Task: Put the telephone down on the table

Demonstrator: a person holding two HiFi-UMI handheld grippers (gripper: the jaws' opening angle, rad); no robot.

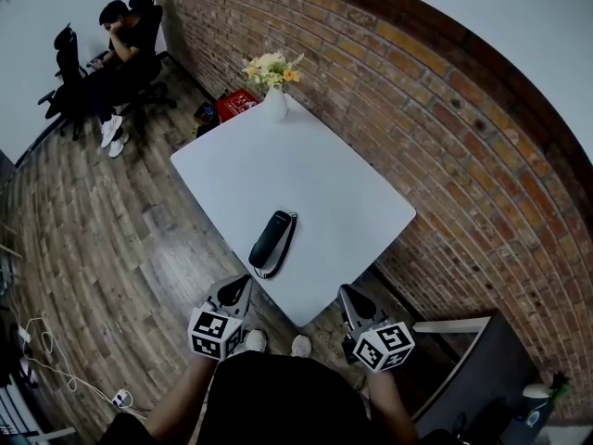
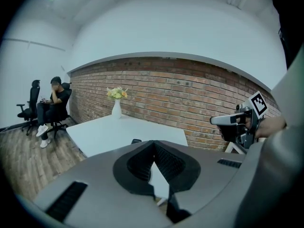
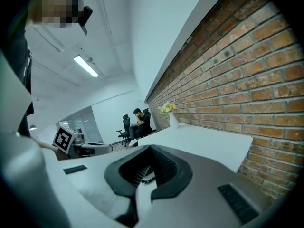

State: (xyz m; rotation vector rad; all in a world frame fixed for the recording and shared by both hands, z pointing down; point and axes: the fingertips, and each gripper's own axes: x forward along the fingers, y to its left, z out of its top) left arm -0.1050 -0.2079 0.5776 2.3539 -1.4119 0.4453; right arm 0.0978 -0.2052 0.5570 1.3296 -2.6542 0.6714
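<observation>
Task looks done — the telephone handset (image 1: 272, 240) lies flat on the white table (image 1: 324, 174) at centre of the head view, cord looped beside it. Nothing left to do, I'd judge. Both grippers sit low in the frame, by the table's near corner: left gripper (image 1: 243, 284) clenched on nothing, right gripper (image 1: 346, 293) likewise pinched empty. Phone lies above & between the 2, apart from both — nearer the left.
</observation>
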